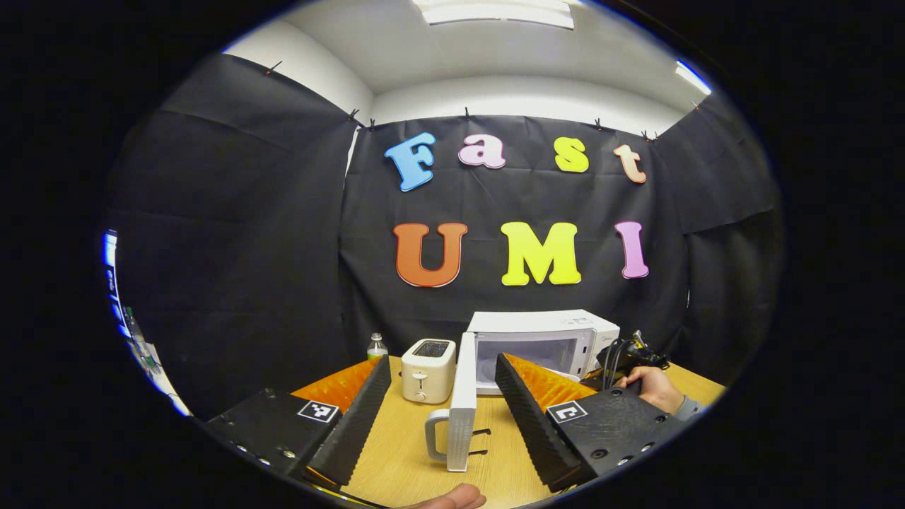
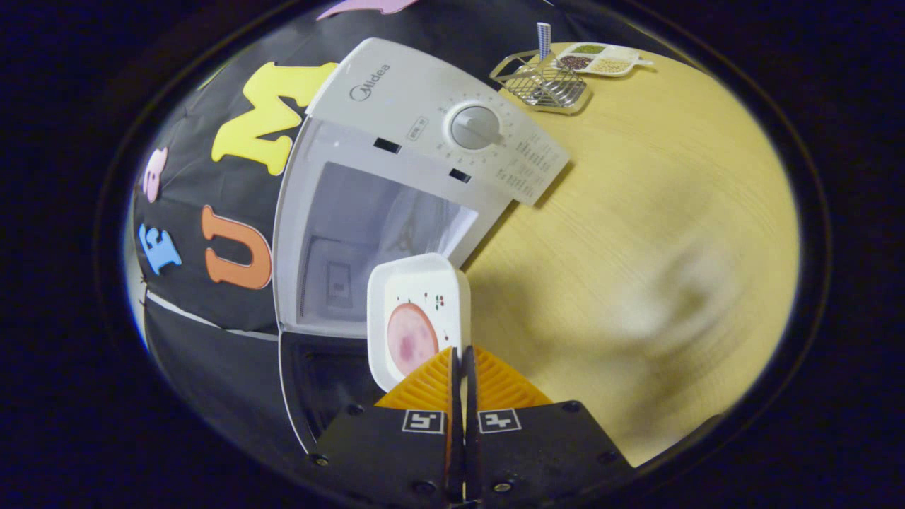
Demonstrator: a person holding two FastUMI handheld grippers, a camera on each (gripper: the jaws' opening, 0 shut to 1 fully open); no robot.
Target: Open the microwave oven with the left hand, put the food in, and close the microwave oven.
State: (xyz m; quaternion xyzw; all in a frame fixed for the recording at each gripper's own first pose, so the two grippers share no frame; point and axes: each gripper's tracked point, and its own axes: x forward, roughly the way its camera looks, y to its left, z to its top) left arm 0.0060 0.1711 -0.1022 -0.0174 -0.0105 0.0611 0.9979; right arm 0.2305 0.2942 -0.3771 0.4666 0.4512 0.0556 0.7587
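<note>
The white microwave (image 1: 541, 332) stands at the back of the wooden table with its door (image 1: 463, 396) swung open, edge-on to me. My left gripper (image 1: 443, 358) is open, and the door's handle (image 1: 435, 437) lies between its spread fingers, with a gap on each side. In the right gripper view the microwave's cavity (image 2: 368, 233) gapes. My right gripper (image 2: 461, 350) is shut on the rim of a white square plate (image 2: 424, 283) with a pink slice of food (image 2: 410, 336), held just in front of the opening. That gripper and its hand (image 1: 654, 385) also show right of the microwave.
A cream toaster (image 1: 428, 370) and a small bottle (image 1: 377, 346) stand left of the microwave. A wire basket (image 2: 548, 81) and a divided tray of grains (image 2: 601, 60) sit at the far table edge. Bare wooden tabletop (image 2: 636, 233) lies beside the microwave.
</note>
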